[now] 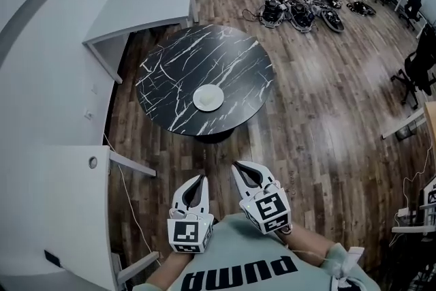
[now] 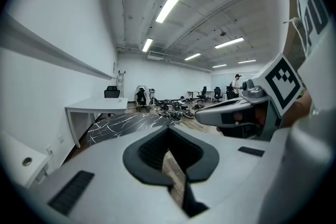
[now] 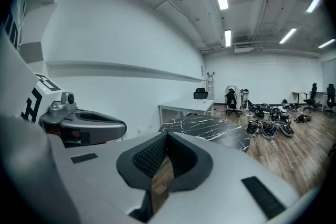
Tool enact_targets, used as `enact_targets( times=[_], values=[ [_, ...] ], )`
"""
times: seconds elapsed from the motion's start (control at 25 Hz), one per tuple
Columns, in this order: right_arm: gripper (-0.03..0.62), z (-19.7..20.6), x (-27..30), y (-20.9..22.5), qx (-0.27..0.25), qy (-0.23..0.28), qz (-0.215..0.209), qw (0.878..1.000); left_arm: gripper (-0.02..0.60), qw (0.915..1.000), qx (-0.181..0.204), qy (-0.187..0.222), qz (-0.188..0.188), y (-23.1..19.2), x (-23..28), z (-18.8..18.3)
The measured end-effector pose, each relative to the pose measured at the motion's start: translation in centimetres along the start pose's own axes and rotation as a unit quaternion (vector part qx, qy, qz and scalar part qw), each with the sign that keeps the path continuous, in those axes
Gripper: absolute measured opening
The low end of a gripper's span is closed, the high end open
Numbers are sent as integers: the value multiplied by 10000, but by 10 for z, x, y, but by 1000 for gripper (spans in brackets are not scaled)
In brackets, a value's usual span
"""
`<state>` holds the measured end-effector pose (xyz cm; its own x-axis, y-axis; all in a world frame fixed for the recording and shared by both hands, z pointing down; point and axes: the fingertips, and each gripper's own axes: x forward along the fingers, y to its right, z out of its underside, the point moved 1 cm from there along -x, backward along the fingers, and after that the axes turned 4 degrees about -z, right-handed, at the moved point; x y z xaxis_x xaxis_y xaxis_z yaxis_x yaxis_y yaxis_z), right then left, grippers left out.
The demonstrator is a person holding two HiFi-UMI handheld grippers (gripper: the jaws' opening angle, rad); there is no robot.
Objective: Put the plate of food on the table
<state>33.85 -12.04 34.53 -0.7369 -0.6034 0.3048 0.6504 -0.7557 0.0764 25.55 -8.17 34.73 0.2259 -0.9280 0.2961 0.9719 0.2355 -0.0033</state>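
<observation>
Lettering "PUMA", seen inverted, crosses the person's pale green shirt [image 1: 238,245]; the grippers carry only black-and-white square markers. The round white plate [image 1: 208,98] sits near the middle of the round black marble table with white veins [image 1: 170,71], on the dark plank wood floor [image 1: 320,112]. The white plastic left gripper [image 1: 201,179] and right gripper [image 1: 238,165] are both clenched on nothing, close to the chest, well apart from the table.

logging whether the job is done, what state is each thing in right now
plate: lying flat on the round table, near its middle; what is on it is too small to tell
round table: upright, plate on top
left gripper: shut, empty, well short of the table
right gripper: shut, empty, beside the left gripper
</observation>
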Motion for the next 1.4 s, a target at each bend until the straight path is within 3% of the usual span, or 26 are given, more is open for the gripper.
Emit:
enact_targets(
  times=[0.64,1.4],
  values=[
    [9,37,-79,11,8,32,-430,9991,6,9987,90,-129,-493,86,-36,25],
    [8,81,-83,-5,-93,-222,-458,9987,6,9969,54,-320,-714,73,-41,60]
  ],
)
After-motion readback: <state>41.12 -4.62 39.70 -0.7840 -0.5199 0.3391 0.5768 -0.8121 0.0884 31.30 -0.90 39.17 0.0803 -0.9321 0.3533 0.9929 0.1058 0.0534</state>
